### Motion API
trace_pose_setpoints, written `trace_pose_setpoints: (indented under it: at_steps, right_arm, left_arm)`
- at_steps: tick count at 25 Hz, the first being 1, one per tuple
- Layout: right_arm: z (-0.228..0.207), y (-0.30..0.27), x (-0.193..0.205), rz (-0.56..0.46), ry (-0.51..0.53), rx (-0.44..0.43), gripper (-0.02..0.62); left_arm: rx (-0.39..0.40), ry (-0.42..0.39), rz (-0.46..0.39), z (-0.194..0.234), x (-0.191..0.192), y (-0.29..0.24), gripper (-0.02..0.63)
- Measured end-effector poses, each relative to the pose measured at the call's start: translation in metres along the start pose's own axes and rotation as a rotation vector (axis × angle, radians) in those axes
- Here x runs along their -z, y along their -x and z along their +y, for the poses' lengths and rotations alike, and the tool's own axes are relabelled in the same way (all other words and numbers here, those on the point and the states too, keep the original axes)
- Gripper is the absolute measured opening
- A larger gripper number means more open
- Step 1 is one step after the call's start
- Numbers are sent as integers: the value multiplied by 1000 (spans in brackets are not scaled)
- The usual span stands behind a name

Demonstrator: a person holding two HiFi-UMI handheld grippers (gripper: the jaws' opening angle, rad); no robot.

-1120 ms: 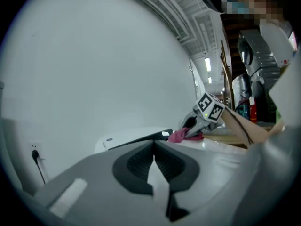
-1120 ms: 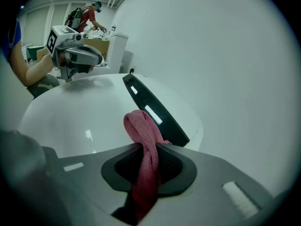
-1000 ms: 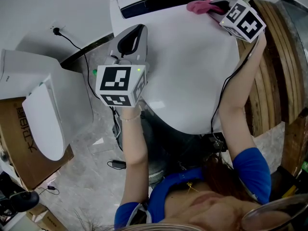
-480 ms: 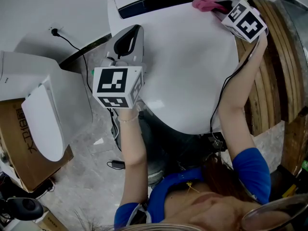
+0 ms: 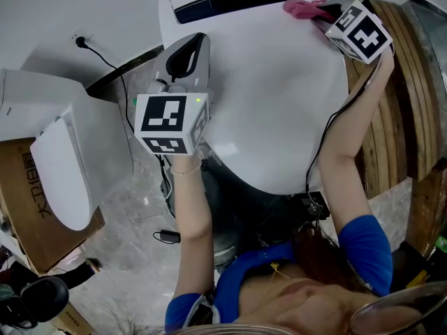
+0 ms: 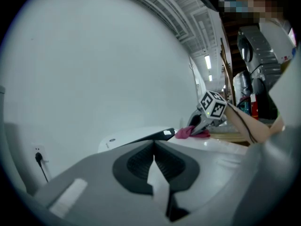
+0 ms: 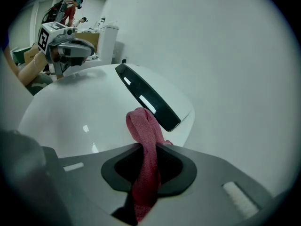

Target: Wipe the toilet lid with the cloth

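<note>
The white toilet lid (image 5: 279, 96) is closed, with a black panel (image 5: 234, 1) behind it. My right gripper (image 5: 323, 10) is shut on a pink cloth (image 5: 302, 7) and presses it on the lid's far right corner. In the right gripper view the pink cloth (image 7: 146, 159) runs between the jaws and bunches on the white toilet lid (image 7: 89, 121) next to the black panel (image 7: 148, 98). My left gripper (image 5: 190, 51) hovers over the lid's left edge, shut and empty; the left gripper (image 6: 154, 161) shows its jaws closed together.
A second white toilet seat (image 5: 63, 180) rests on a cardboard box (image 5: 31, 222) at the left. A black cable (image 5: 115, 72) runs from a wall socket. Wooden hoops (image 5: 394, 96) stand to the right of the toilet. The floor below is grey marble.
My right gripper has slid the cloth slightly right and farther along the lid's back edge. My left gripper has shifted a little to the left.
</note>
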State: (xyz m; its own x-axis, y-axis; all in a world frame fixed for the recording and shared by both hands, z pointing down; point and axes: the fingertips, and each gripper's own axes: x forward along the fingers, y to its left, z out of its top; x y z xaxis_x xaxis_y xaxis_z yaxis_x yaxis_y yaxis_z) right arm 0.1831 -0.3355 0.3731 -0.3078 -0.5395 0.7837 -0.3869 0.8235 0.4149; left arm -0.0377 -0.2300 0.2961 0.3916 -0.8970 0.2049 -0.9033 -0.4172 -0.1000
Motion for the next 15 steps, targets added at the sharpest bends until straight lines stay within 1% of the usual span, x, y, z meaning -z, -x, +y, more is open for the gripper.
trace_pose_setpoints:
  at_steps: [15]
  right_arm:
    - [18,7,7,96,37,-72,74]
  left_arm:
    - [-33,-10,0,11,-3,6,3]
